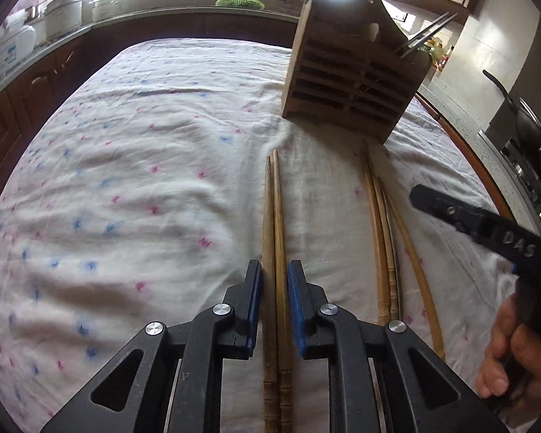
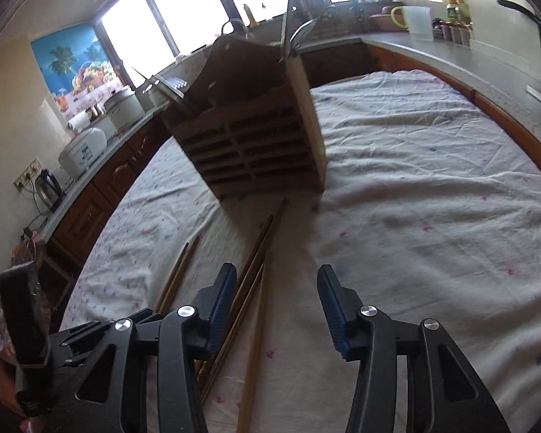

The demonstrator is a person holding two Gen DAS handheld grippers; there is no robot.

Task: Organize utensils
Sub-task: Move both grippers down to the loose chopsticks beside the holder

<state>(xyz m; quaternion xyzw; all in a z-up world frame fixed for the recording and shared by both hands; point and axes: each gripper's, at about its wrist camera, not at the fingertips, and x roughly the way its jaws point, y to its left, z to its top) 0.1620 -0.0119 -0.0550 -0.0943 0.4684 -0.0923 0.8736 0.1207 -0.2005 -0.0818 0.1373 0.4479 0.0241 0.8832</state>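
Observation:
A pair of wooden chopsticks (image 1: 274,198) lies lengthwise on the white dotted cloth (image 1: 126,180). My left gripper (image 1: 275,267) is down over the pair, and its blue pads press both sides. To the right lie several more chopsticks (image 1: 378,223), pointing at the slatted wooden utensil holder (image 1: 346,75). In the right wrist view those chopsticks (image 2: 256,263) run along the inside of the left finger of my right gripper (image 2: 277,270). It stands open with a wide gap toward its right pad. The holder (image 2: 256,144) stands just beyond, with metal utensils (image 2: 288,18) sticking out.
The cloth-covered table is ringed by a kitchen counter with rice cookers (image 2: 90,144), a kettle (image 2: 48,187) and a sink with a green basket (image 1: 240,1). A stove with pans (image 1: 523,115) sits to the right. A hand (image 1: 515,353) holds the right gripper's handle.

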